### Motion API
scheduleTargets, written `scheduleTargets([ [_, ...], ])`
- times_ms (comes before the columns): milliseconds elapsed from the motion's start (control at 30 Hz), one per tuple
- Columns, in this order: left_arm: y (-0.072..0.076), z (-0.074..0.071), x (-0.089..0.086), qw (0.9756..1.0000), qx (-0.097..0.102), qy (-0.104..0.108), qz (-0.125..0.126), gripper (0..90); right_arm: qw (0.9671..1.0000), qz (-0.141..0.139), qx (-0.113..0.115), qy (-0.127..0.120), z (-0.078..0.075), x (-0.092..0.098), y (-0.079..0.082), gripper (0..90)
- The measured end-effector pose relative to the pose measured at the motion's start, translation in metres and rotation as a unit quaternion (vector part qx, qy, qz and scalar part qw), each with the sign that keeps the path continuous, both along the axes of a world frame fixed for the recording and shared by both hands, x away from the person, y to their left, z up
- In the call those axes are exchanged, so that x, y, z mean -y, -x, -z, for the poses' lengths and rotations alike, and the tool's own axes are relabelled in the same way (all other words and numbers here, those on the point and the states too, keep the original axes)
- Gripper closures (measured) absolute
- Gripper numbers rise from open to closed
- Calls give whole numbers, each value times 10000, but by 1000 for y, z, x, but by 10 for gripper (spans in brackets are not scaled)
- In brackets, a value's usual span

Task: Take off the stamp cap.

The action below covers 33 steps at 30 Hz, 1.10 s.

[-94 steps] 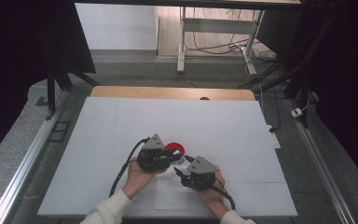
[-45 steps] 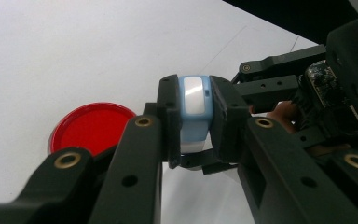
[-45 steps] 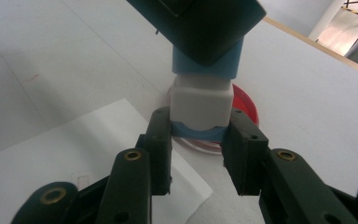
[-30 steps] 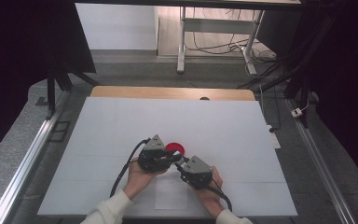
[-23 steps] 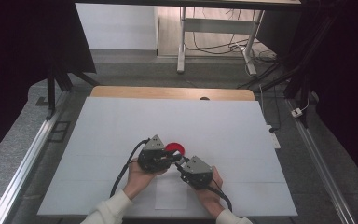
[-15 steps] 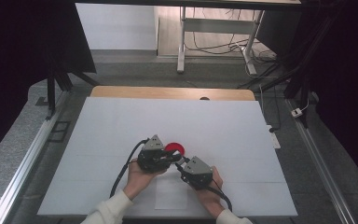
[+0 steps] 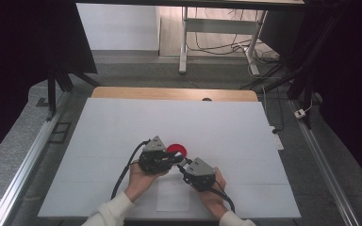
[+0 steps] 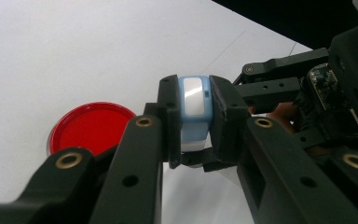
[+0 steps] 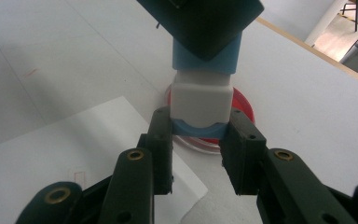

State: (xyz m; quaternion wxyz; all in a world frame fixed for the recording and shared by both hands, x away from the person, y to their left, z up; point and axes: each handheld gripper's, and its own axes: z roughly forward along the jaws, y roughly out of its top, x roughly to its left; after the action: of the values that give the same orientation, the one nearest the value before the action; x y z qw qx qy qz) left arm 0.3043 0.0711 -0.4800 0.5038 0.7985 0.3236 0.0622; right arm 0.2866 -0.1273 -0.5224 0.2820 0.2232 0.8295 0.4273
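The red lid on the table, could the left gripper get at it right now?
Probably not: the left gripper is shut on the blue and white stamp, which the right gripper grips too. The red lid lies uncovered beside them.

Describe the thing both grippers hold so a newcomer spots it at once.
On the white table, near its front edge, the two grippers meet beside a red disc. Clamped between them is a small stamp: blue ends, white middle band. Unlike the flat disc, it is blocky and held above the table.
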Motion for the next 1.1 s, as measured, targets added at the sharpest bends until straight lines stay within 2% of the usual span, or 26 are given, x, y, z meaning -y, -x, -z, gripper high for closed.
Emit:
scheduleTargets([
  [167, 0, 0, 0, 10000, -8, 12, 1, 755, 10000, -18, 0, -78, 1, 0, 0, 652],
  [367, -1, 1, -1, 10000, -66, 5, 11, 755, 9999, -121, -41, 58, 0, 1, -2, 652],
  [467, -1, 1, -1, 10000, -65, 18, 5, 755, 9999, -145, -33, 45, 0, 1, -2, 652],
  [867, -1, 0, -1, 9999, -75, 100, 13, 756, 9998, 76, -31, -183, 1, 1, 2, 653],
  [1100, -1, 0, -2, 9999, -92, 108, 37, 756, 10000, -39, 38, -13, -1, 2, 1, 653],
])
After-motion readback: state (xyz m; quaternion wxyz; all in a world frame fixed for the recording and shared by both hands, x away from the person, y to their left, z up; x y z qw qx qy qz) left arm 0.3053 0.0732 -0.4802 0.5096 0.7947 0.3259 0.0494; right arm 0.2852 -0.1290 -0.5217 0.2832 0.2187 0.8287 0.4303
